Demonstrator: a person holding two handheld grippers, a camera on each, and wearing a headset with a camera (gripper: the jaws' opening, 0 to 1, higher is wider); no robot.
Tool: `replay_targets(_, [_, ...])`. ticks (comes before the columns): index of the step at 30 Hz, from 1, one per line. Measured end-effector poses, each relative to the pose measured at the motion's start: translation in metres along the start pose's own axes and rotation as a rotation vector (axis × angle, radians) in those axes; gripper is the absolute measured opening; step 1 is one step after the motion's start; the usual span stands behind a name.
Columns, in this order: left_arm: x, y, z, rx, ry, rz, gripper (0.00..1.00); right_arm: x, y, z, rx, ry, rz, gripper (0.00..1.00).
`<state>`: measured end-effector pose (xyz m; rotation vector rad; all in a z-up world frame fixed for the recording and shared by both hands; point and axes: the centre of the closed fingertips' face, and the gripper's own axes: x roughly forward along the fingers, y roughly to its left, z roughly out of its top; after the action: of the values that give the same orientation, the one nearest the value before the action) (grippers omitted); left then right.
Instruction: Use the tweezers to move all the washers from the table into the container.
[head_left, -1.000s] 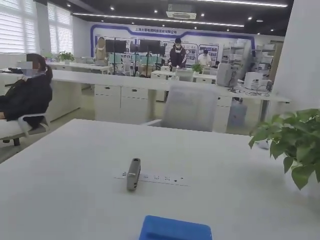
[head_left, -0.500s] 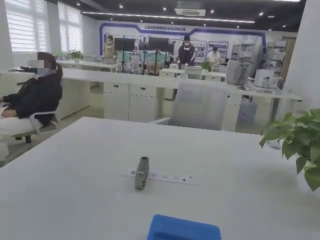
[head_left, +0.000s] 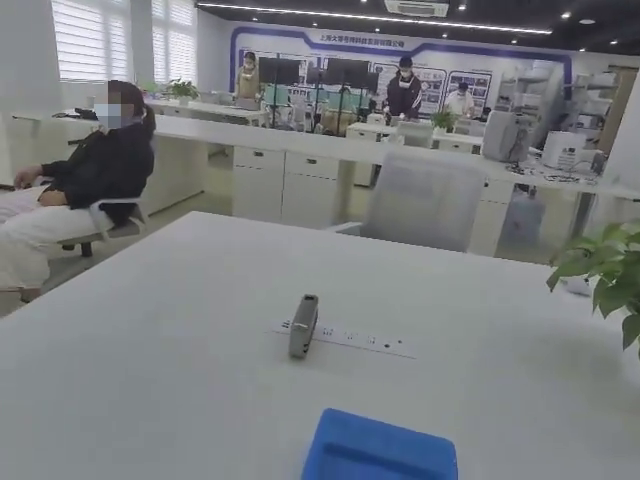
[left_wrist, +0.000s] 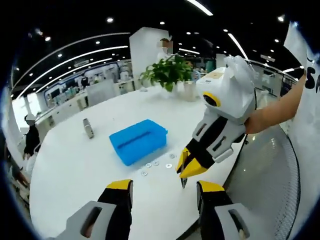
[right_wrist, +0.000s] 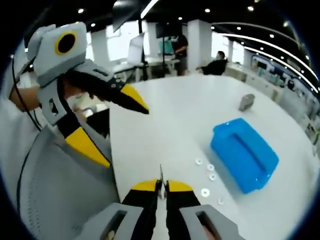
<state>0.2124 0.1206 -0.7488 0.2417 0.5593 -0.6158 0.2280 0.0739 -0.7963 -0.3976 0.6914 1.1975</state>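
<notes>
Blue container (head_left: 380, 458) unmoved; right claw (right_wrist: 161, 186) pinches thin tweezers (right_wrist: 161, 173).

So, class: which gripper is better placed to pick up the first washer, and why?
Right. The right gripper is shut on the tweezers, near the washers; the left gripper is open and empty.

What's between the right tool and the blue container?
In the right gripper view, several washers on the white table lie between the right tool and the blue container.

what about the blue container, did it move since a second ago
No. The blue container keeps its place below-right of the grey device; the whole view shifted, so the camera moved.
</notes>
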Motion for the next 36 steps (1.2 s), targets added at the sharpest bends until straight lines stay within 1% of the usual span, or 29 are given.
replay_targets(1, [-0.002, 0.005, -0.001, -0.011, -0.013, 0.036, 0.55, 0.000, -0.002, 0.002, 0.021, -0.011, 0.000, 0.01])
replay_targets(2, [-0.004, 0.009, -0.002, -0.015, -0.025, 0.060, 0.59, -0.002, -0.007, 0.007, 0.054, -0.033, -0.008, 0.01])
replay_targets(3, [-0.007, 0.014, -0.003, -0.020, -0.031, 0.094, 0.61, -0.003, -0.010, 0.010, 0.070, -0.046, -0.009, 0.01])
replay_targets(4, [-0.009, 0.018, -0.003, -0.024, -0.042, 0.124, 0.64, -0.004, -0.015, 0.015, 0.103, -0.068, -0.005, 0.01])
replay_targets(5, [-0.011, 0.021, -0.001, -0.031, -0.060, 0.150, 0.67, -0.005, -0.018, 0.018, 0.123, -0.081, -0.006, 0.01])
replay_targets(6, [-0.012, 0.023, -0.001, -0.034, -0.063, 0.164, 0.69, -0.006, -0.022, 0.022, 0.136, -0.095, -0.013, 0.01])
replay_targets(7, [-0.015, 0.028, 0.000, -0.041, -0.079, 0.194, 0.71, -0.008, -0.029, 0.026, 0.142, -0.107, -0.021, 0.01])
replay_targets(9, [-0.015, 0.030, -0.001, -0.056, -0.082, 0.203, 0.73, -0.010, -0.039, 0.035, 0.155, -0.134, -0.036, 0.01])
replay_targets(10, [-0.015, 0.034, -0.003, -0.061, -0.084, 0.226, 0.74, -0.010, -0.041, 0.037, 0.156, -0.139, -0.041, 0.01])
replay_targets(11, [-0.016, 0.036, -0.004, -0.062, -0.089, 0.244, 0.77, -0.010, -0.046, 0.042, 0.159, -0.155, -0.054, 0.01])
replay_targets(13, [-0.015, 0.041, -0.007, -0.069, -0.091, 0.273, 0.80, -0.009, -0.056, 0.051, 0.164, -0.184, -0.077, 0.01])
replay_targets(14, [-0.015, 0.044, -0.009, -0.076, -0.094, 0.296, 0.81, -0.009, -0.060, 0.055, 0.164, -0.199, -0.093, 0.01])
replay_targets(16, [-0.015, 0.046, -0.010, -0.071, -0.092, 0.309, 0.81, -0.006, -0.066, 0.061, 0.160, -0.223, -0.115, 0.01])
replay_targets(17, [-0.014, 0.047, -0.011, -0.069, -0.093, 0.314, 0.80, -0.003, -0.071, 0.063, 0.153, -0.231, -0.134, 0.01])
replay_targets(19, [-0.011, 0.048, -0.012, -0.064, -0.091, 0.325, 0.78, 0.003, -0.074, 0.063, 0.150, -0.229, -0.149, 0.01])
replay_targets(20, [-0.010, 0.048, -0.013, -0.049, -0.077, 0.334, 0.76, 0.007, -0.077, 0.062, 0.144, -0.232, -0.158, 0.01])
replay_targets(21, [-0.009, 0.047, -0.015, -0.017, -0.061, 0.337, 0.76, 0.010, -0.078, 0.062, 0.147, -0.232, -0.161, 0.01])
replay_targets(22, [-0.008, 0.044, -0.016, -0.005, -0.056, 0.333, 0.76, 0.015, -0.080, 0.061, 0.150, -0.232, -0.167, 0.01])
replay_targets(23, [-0.006, 0.041, -0.018, 0.005, -0.044, 0.318, 0.76, 0.018, -0.082, 0.060, 0.152, -0.232, -0.167, 0.01])
replay_targets(25, [-0.004, 0.039, -0.020, 0.021, -0.028, 0.315, 0.76, 0.026, -0.085, 0.057, 0.173, -0.232, -0.173, 0.01])
replay_targets(26, [-0.003, 0.039, -0.023, 0.038, -0.003, 0.313, 0.76, 0.029, -0.086, 0.056, 0.177, -0.231, -0.176, 0.01])
replay_targets(28, [-0.001, 0.037, -0.025, 0.042, 0.009, 0.310, 0.76, 0.029, -0.090, 0.055, 0.175, -0.241, -0.202, 0.01])
replay_targets(29, [-0.001, 0.037, -0.025, 0.044, 0.011, 0.310, 0.76, 0.030, -0.091, 0.055, 0.178, -0.241, -0.206, 0.01])
replay_targets(33, [-0.002, 0.038, -0.027, 0.042, 0.025, 0.315, 0.75, 0.033, -0.095, 0.049, 0.211, -0.244, -0.207, 0.01])
replay_targets(36, [-0.003, 0.037, -0.029, 0.044, 0.033, 0.317, 0.75, 0.035, -0.094, 0.046, 0.231, -0.247, -0.202, 0.01])
